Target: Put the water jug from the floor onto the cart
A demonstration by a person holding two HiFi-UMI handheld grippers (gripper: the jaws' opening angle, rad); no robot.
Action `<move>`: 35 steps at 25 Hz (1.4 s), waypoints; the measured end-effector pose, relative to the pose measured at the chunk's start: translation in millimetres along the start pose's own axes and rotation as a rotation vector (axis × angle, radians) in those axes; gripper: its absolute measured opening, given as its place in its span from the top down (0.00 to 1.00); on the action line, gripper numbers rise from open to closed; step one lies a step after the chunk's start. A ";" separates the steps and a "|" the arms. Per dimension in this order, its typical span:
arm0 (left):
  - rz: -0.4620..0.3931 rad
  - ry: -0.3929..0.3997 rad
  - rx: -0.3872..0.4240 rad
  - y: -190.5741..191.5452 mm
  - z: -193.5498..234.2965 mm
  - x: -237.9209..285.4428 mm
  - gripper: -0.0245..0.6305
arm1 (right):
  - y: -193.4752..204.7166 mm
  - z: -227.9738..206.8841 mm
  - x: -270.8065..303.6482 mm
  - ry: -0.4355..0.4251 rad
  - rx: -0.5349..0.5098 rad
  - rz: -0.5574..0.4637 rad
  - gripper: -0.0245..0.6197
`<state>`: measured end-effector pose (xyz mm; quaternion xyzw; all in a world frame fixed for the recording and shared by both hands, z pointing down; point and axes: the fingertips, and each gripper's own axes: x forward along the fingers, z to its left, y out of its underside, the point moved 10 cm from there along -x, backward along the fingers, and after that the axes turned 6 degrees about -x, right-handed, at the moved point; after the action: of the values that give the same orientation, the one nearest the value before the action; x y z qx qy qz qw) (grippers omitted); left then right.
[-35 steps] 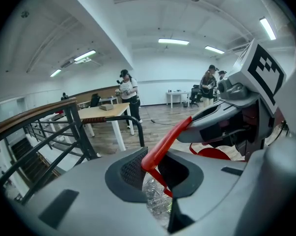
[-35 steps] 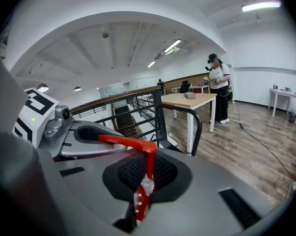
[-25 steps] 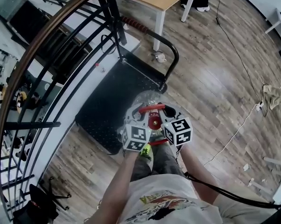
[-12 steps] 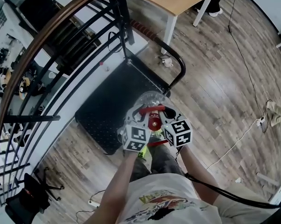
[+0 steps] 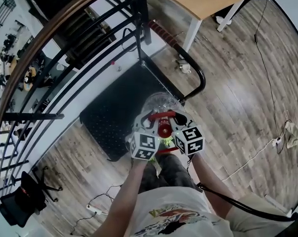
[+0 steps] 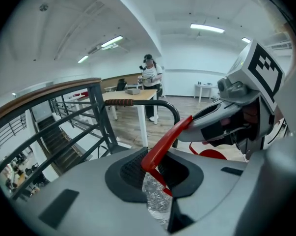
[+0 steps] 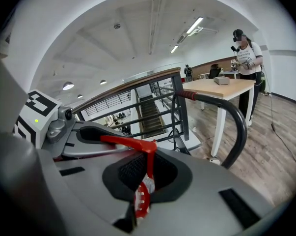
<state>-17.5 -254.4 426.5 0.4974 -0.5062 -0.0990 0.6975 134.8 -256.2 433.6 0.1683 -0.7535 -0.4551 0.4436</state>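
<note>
Left hand-held gripper (image 6: 157, 171): jaws clamped on the sloping red handle (image 6: 163, 142) of the water jug (image 5: 161, 101), with a patch of the jug's clear ribbed wall showing just below the grip. Right hand-held gripper (image 7: 144, 178): jaws pressed fully together on a thin upright strip of the same handle. In the head view the two marker cubes sit side by side, and the red cap (image 5: 163, 129) shows between them. Both cubes and the wearer's forearms cover the jug's near side, so only its far shoulder is visible. The jug appears over the near edge of the cart (image 5: 116, 110), beside the foot of the black push bar (image 5: 201, 77). Its base is hidden, so it cannot be told whether it rests on the black deck or hangs above it. A curved dark railing (image 5: 64, 31) borders the cart's far side. A wooden table (image 5: 208, 1), cut off at the upper frame edge, stands beyond the push bar on the plank floor (image 5: 237, 93). A person (image 7: 245, 48) stands behind that table, and what their hands hold is too small to make out.
</note>
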 end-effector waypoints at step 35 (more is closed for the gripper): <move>0.057 0.021 -0.017 66.1 127.7 132.5 0.86 | 36.7 -38.5 188.2 0.020 0.073 0.038 0.93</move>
<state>-82.4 -383.2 558.5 0.4780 -0.5120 -0.0779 0.7094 68.5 -381.1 568.7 0.1747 -0.7681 -0.4171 0.4533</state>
